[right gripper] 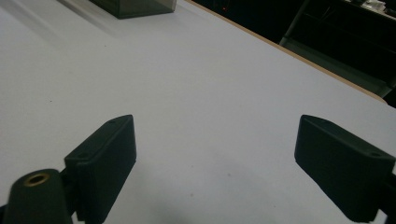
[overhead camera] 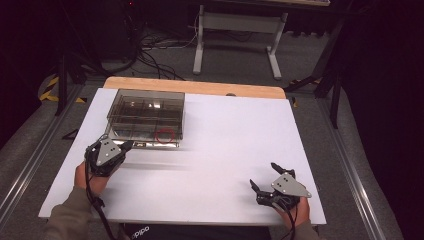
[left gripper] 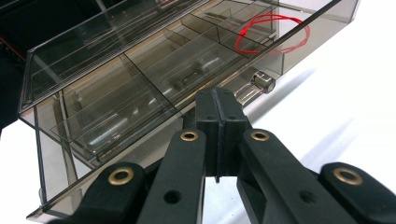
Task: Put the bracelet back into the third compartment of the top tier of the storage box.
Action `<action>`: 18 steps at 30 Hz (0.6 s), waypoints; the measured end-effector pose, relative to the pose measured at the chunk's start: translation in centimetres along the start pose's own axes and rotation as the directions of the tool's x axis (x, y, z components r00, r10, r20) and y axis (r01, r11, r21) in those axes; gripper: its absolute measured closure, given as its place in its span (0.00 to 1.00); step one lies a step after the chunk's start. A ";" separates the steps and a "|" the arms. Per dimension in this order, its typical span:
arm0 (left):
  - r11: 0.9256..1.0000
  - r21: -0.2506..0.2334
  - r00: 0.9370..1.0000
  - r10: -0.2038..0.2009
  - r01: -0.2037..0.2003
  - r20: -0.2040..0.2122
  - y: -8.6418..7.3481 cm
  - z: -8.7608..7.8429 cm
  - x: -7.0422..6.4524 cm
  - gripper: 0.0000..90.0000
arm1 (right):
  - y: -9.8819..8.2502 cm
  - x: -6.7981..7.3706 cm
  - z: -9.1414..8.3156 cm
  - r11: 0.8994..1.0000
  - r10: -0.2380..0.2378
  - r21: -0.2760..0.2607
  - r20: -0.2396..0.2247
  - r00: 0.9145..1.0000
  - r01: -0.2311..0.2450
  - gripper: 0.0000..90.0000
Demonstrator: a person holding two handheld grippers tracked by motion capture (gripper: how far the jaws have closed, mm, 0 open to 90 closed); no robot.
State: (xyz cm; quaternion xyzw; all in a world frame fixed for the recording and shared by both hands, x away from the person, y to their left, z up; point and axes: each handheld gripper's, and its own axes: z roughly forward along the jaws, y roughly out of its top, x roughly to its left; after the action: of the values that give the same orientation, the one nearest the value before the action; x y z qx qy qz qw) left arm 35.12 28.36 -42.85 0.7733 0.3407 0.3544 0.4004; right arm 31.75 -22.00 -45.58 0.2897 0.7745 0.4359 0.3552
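Observation:
A smoky clear compartment box [overhead camera: 146, 114] sits at the back left of the white table [overhead camera: 230, 140]. A red loop [overhead camera: 165, 134] lies in its front right compartment, and it also appears as the red loop [left gripper: 272, 33] through the box [left gripper: 121, 88] wall in the left gripper view. My left gripper [overhead camera: 129, 145] is shut, its tips against the box's front wall. In its own view the left gripper [left gripper: 217, 100] has its jaws pressed together, with a small metal knob [left gripper: 263, 82] just to their right. My right gripper [overhead camera: 263, 175] rests open near the front right edge. In its own view the right gripper [right gripper: 217, 128] holds nothing.
A wooden strip [overhead camera: 195, 86] borders the table's far edge. Beyond it stand a white frame stand [overhead camera: 235, 35] and floor cables [overhead camera: 155, 50]. Metal rails run along both sides. A corner of the box [right gripper: 135, 7] shows at the top of the right gripper view.

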 end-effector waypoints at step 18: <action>1.000 0.028 1.000 0.011 -0.011 0.001 -0.1 1.1 0.0 0.99 | 0.0 0.0 0.0 1.000 -0.003 0.001 -0.004 1.000 0.003 0.16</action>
State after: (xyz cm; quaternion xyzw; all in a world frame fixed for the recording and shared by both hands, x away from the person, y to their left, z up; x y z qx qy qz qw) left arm 35.96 28.02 -43.43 0.7809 0.3411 0.3514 0.3877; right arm 31.77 -22.00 -45.61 0.2878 0.7758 0.4356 0.3544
